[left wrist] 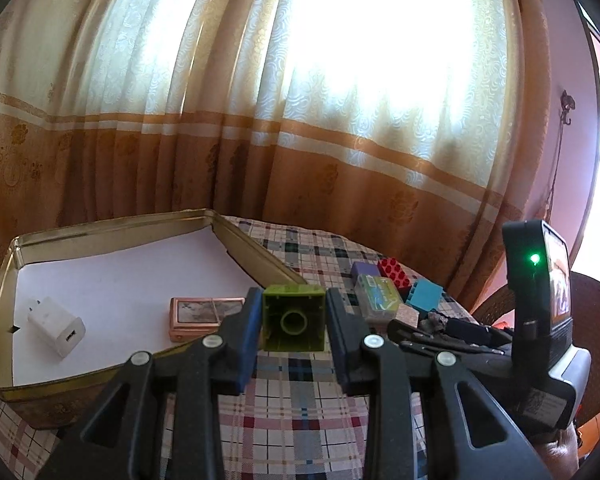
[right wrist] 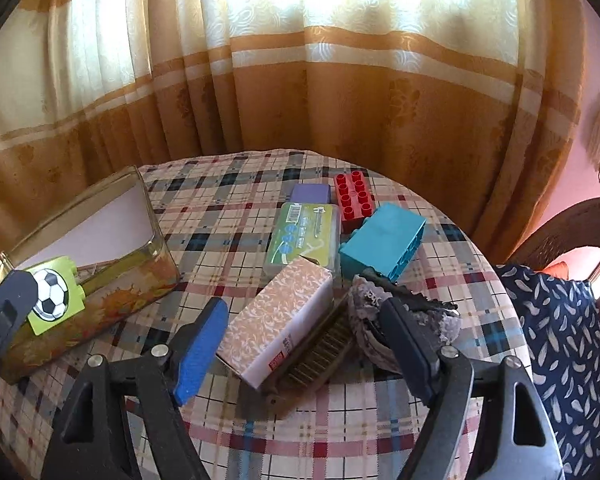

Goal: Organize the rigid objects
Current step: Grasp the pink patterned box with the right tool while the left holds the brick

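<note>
The left gripper (left wrist: pixel 294 318) clamps the hollow green plastic block (left wrist: pixel 294 317) by its flat sides; it looks light and stiff. The right gripper (right wrist: pixel 304 344) gapes around a patterned cardboard box (right wrist: pixel 278 320).

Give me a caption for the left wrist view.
Left gripper holding a green toy block beside an open tin containing a white charger.

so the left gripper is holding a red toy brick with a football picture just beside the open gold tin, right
Not quite: the brick is green, not red. The left wrist view shows the left gripper shut on a green toy brick, and the right wrist view shows its football picture, beside the open gold tin. The red studded brick lies on the checked tablecloth.
</note>
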The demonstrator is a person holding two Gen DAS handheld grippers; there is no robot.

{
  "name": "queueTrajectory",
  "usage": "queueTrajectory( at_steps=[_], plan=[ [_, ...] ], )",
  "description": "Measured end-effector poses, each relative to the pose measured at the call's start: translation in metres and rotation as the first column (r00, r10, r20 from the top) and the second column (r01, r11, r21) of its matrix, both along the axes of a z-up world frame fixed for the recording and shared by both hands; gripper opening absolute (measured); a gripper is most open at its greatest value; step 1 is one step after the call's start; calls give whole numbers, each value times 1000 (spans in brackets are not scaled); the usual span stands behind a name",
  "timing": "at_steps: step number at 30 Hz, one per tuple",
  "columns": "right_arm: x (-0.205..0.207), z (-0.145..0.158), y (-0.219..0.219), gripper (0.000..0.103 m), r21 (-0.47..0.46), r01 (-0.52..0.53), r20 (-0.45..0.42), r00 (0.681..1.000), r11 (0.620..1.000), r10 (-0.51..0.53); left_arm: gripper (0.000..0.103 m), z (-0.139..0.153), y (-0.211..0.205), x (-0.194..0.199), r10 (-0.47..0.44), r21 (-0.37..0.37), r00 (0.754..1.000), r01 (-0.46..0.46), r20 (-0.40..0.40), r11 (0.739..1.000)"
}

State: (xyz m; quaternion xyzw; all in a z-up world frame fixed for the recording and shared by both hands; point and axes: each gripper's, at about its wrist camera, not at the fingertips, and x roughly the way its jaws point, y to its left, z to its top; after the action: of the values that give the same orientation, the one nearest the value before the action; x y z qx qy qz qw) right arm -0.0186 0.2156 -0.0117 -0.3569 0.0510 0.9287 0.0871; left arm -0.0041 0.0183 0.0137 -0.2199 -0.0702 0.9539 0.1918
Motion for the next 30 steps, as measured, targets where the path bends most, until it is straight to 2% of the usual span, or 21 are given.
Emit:
queueTrajectory(
  at_steps=[3, 9, 12, 15, 16, 19, 20, 21, 22, 23, 25, 28, 30],
  plan=[
    [5, 2, 5, 62, -52, -7, -19, 1000, 999, 6, 31, 0, -1, 0, 0, 1, 1000, 0, 1, 1000],
    [-7, 6, -1, 61, -80, -53, -18, 999, 995, 51, 31, 0, -1, 0, 4, 2, 1000, -4, 3, 1000],
    [-19, 3, -16, 61, -3, -71, 23, 997, 997, 71, 31, -1, -2, 0, 3, 2, 1000, -3, 6, 1000],
    [-24, -1, -31, 71, 56, -90, 38, 995, 994, 88, 31, 0, -3, 1, 2, 2, 1000, -2, 8, 1000],
    [-25, -3, -37, 72, 90, -108, 42, 994, 990, 105, 31, 0, -2, 1, 2, 3, 1000, -2, 8, 1000],
    [-28, -15, -57, 70, 260, -167, 76, 985, 951, 152, 31, 0, -3, 1, 2, 4, 1000, -2, 8, 1000],
    [-26, -18, -59, 69, 288, -180, 77, 983, 940, 165, 31, 0, -3, 1, 2, 5, 1000, -2, 9, 1000],
    [-23, -19, -60, 62, 295, -188, 75, 982, 937, 174, 31, 0, -4, 1, 8, 9, 1000, -8, 11, 1000],
    [-22, -17, -58, 50, 260, -208, 75, 978, 943, 195, 31, 0, -4, 0, 5, 12, 1000, -6, 14, 1000],
    [-21, -16, -52, 45, 192, -218, 73, 976, 957, 207, 31, -1, -5, -1, 9, 14, 1000, -9, 19, 1000],
    [-20, -15, -41, 27, 127, -208, 64, 977, 970, 201, 30, -1, -6, -1, 10, 22, 1000, -11, 24, 1000],
    [-10, -8, -21, 27, 8, -186, -15, 982, 983, 186, 30, -2, -6, 0, 10, 30, 1000, -11, 23, 1000],
    [0, -3, -15, 27, -20, -171, -72, 983, 985, 169, 30, -2, -6, 0, 9, 32, 1000, -9, 23, 999]
  ],
)
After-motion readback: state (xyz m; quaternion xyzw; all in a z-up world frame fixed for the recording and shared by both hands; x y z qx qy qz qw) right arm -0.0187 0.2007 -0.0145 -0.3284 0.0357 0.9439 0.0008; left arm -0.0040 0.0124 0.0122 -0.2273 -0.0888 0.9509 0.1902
